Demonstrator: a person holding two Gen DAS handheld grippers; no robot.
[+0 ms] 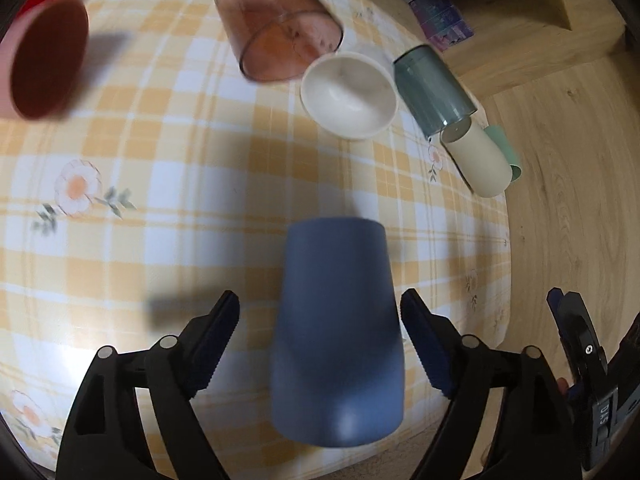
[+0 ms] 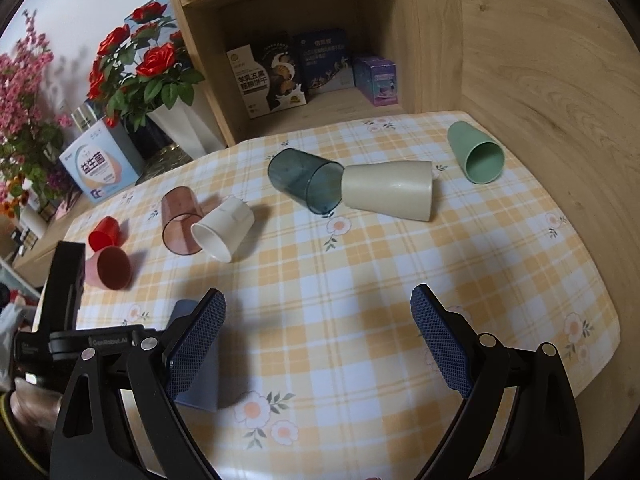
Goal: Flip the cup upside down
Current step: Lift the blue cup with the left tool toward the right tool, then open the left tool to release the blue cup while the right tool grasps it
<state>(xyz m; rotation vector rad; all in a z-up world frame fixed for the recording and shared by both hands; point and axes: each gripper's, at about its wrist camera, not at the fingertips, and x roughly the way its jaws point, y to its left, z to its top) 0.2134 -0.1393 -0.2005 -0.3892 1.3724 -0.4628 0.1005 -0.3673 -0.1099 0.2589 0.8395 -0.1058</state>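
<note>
A blue-grey cup (image 1: 338,332) stands upside down on the checked tablecloth (image 1: 168,216), its flat base facing up. My left gripper (image 1: 320,346) is open, its fingers on either side of the cup and apart from it. In the right wrist view the same cup (image 2: 200,376) shows mostly hidden behind my right gripper's left finger. My right gripper (image 2: 318,348) is open and empty above the cloth (image 2: 360,280).
Several cups lie on their sides: pink (image 1: 44,60), clear brown (image 1: 276,28), white (image 1: 348,94), dark teal (image 1: 434,90), cream (image 1: 476,160), green (image 2: 476,154), red (image 2: 105,233). A shelf with boxes (image 2: 304,68) and flowers (image 2: 140,64) stand behind the table.
</note>
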